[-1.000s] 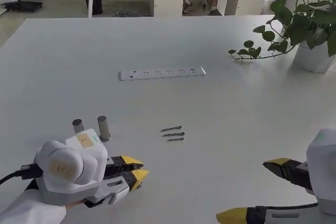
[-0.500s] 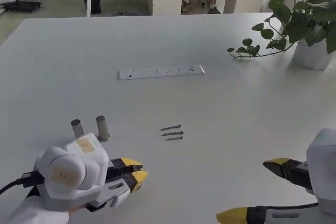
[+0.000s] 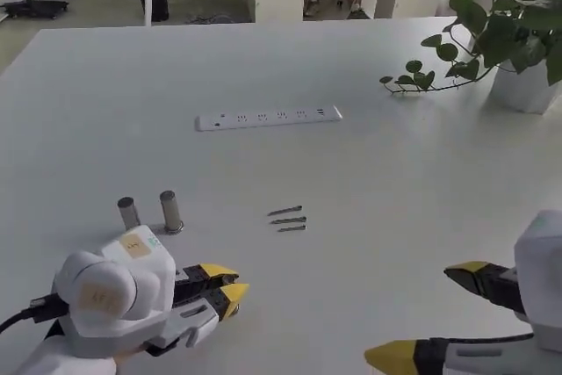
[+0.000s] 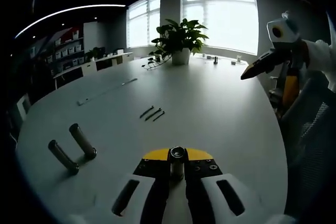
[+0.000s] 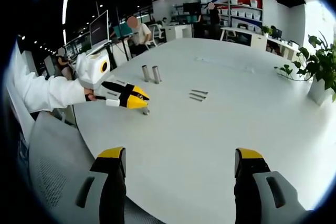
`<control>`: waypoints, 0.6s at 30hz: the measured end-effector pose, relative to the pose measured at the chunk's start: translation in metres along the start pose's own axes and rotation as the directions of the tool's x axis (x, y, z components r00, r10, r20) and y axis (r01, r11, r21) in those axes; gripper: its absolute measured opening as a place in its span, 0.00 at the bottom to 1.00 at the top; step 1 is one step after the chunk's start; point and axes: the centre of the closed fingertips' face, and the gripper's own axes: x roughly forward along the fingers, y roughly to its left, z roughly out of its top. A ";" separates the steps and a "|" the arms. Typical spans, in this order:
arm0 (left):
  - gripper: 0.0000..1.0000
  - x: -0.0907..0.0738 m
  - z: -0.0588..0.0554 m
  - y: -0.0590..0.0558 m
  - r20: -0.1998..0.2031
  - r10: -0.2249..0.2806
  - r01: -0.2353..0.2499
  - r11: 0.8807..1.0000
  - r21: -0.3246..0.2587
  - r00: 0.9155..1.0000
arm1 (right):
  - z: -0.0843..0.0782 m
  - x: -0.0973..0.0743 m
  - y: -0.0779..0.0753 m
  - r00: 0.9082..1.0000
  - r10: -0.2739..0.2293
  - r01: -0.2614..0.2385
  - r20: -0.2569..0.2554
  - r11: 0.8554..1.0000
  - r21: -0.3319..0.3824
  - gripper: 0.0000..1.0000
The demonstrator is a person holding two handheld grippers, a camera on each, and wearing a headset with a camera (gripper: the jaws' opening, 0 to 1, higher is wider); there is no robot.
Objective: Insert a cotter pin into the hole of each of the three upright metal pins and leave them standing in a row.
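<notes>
"Metal pins first: where are they?"

"Two upright metal pins (image 3: 128,213) (image 3: 169,212) stand side by side, just apart, on the white tabletop (image 3: 369,182). They are on the near side of the power strip (image 3: 268,118), off its left end and well apart from it. A third pin (image 4: 177,156) is off the tabletop, pinched in the left tool (image 3: 230,283), whose yellow-tipped jaws are closed onto it. That tool sits nearer the person than the standing pair, further still from the strip."

"And the cotter pins?"

"Three cotter pins (image 3: 289,219) lie flat and parallel in a tight little stack, also on the strip's near side, under its right half, well apart from the two pins."

"The other tool?"

"The right tool (image 3: 426,314) is spread wide with nothing between its jaws, far to the near right of the strip. A potted plant (image 3: 518,32) stands past the strip's right end."
</notes>
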 end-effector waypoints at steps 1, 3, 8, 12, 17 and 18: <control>0.08 0.000 0.000 0.000 -0.003 0.003 -0.003 1.000 0.004 1.000 | 0.000 0.000 0.000 1.000 0.001 -0.001 0.000 1.000 0.001 0.83; 0.08 0.000 0.000 0.000 -0.006 0.002 -0.002 1.000 0.010 1.000 | 0.000 0.001 0.001 1.000 0.005 -0.005 -0.002 1.000 0.001 0.83; 0.20 -0.003 0.003 -0.001 0.004 -0.003 0.003 1.000 0.002 1.000 | 0.000 0.002 0.004 1.000 0.014 -0.014 -0.005 1.000 -0.006 0.83; 0.27 -0.008 0.004 0.000 0.004 -0.004 0.004 1.000 -0.005 1.000 | 0.001 0.001 0.004 1.000 0.013 -0.013 -0.002 1.000 -0.008 0.83; 0.46 -0.023 0.010 -0.008 0.028 -0.051 0.052 0.998 -0.031 0.998 | 0.001 -0.001 0.003 1.000 0.010 -0.010 0.000 1.000 -0.013 0.83; 0.48 -0.026 0.010 -0.009 0.030 -0.057 0.058 0.998 -0.031 0.998 | 0.002 0.000 0.002 1.000 0.009 -0.009 -0.001 1.000 -0.014 0.83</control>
